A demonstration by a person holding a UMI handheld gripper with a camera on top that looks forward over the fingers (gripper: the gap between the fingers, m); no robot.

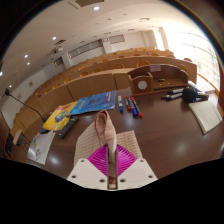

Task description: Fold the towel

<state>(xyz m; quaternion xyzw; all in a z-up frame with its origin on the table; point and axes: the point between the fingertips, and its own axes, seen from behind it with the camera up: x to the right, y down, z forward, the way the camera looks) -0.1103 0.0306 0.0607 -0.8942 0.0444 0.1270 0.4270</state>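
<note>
Item: claw, two pale fingers with magenta pads on their inner faces, closed together on a narrow gathered strip of beige towel. The towel rises from between the fingertips as a bunched, slightly leaning fold, lifted off the dark brown surface; its lower part is hidden behind the fingers, so how much cloth hangs below cannot be told. Beyond the claw, on the same surface: a blue cloth or sheet with a yellow piece beside it, a row of red and blue markers or similar small items, a black object near a white sheet. Further back, curved tiers of wooden lecture seating. Handling note, as a judgement: the fold goes best if the pinched edge is carried level and low over the surface, laid onto the matching edge of the cloth without dragging, and let go only once the layers lie flat. Risk: the bunched grip may leave a twisted crease; the cloth may slip if it is swung.
</note>
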